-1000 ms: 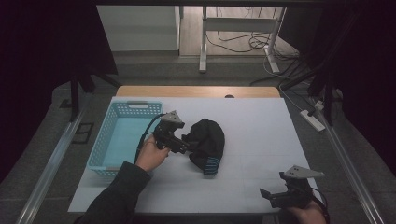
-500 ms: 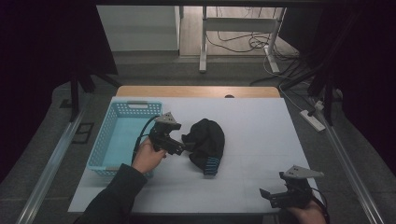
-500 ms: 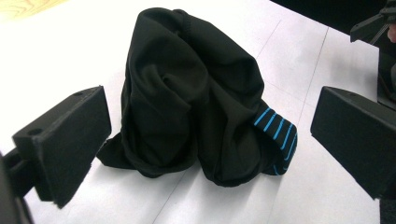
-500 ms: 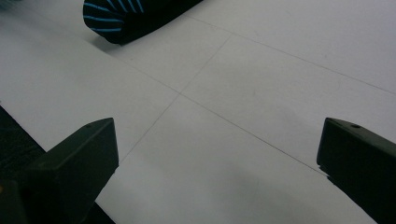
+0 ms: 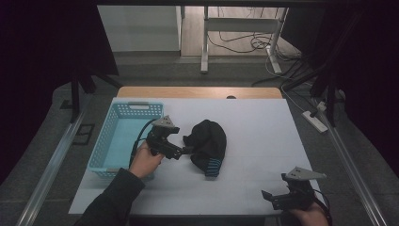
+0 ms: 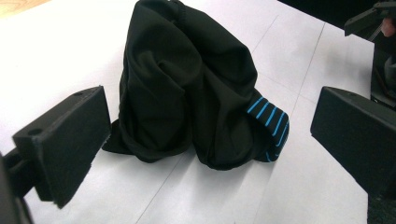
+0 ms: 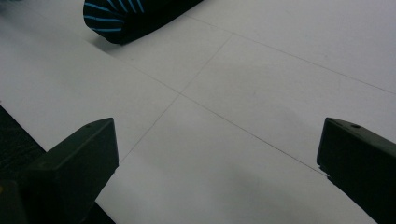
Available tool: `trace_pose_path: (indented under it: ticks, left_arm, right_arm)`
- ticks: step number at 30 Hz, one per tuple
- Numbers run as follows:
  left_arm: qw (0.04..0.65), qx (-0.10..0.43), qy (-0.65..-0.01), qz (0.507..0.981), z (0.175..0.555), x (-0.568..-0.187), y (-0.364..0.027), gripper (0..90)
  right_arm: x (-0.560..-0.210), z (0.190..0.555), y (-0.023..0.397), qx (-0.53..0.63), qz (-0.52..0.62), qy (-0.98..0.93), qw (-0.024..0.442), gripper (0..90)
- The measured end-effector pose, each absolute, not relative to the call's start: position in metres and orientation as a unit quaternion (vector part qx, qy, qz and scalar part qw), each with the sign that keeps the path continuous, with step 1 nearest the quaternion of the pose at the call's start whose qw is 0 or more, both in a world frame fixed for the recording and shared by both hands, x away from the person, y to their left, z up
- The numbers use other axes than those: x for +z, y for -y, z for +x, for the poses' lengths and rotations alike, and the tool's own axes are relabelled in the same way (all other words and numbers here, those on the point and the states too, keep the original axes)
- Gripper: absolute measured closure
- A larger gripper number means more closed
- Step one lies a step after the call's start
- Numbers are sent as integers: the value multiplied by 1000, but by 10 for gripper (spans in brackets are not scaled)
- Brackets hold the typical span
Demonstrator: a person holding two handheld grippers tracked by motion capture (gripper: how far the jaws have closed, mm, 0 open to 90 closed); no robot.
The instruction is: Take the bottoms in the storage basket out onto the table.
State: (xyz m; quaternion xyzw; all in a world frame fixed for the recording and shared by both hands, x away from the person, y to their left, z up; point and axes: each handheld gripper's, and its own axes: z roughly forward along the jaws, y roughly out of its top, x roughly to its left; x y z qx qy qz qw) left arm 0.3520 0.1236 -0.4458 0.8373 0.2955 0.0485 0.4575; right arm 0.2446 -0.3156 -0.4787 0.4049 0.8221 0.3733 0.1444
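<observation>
A crumpled black garment with a blue-striped cuff lies in the middle of the white table. In the left gripper view the same black garment sits just beyond my wide-apart jaws, its striped cuff to the right. My left gripper is open, right beside the garment's left edge, with nothing held. My right gripper stands open over bare table at the near right corner. The right gripper view catches the striped cuff at its top left.
A light blue plastic basket sits at the table's left side, right behind my left hand. The table's wooden far edge runs along the back. A power strip lies on the floor to the right.
My left gripper has edged slightly toward the near side along the garment's left edge. The right gripper has not moved.
</observation>
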Motion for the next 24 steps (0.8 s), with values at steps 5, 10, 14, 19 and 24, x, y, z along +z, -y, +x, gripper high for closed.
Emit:
trace_pose_path:
  ticks: [5, 10, 14, 19, 24]
  left_arm:
    - [461, 55, -296, 835, 347, -446, -127, 0]
    - [461, 59, -298, 834, 343, -445, -131, 0]
    - [466, 54, -300, 831, 340, -445, -134, 0]
    - [461, 56, -302, 833, 336, -445, -137, 0]
    - [459, 60, -304, 833, 332, -445, -141, 0]
  right_arm:
    - [-479, 245, 316, 373, 405, -822, 144, 0]
    - [-479, 245, 316, 374, 405, -822, 144, 0]
    - [-479, 245, 316, 374, 405, -822, 144, 0]
    - [-479, 245, 316, 374, 405, -822, 143, 0]
    - [-479, 245, 316, 374, 405, -822, 143, 0]
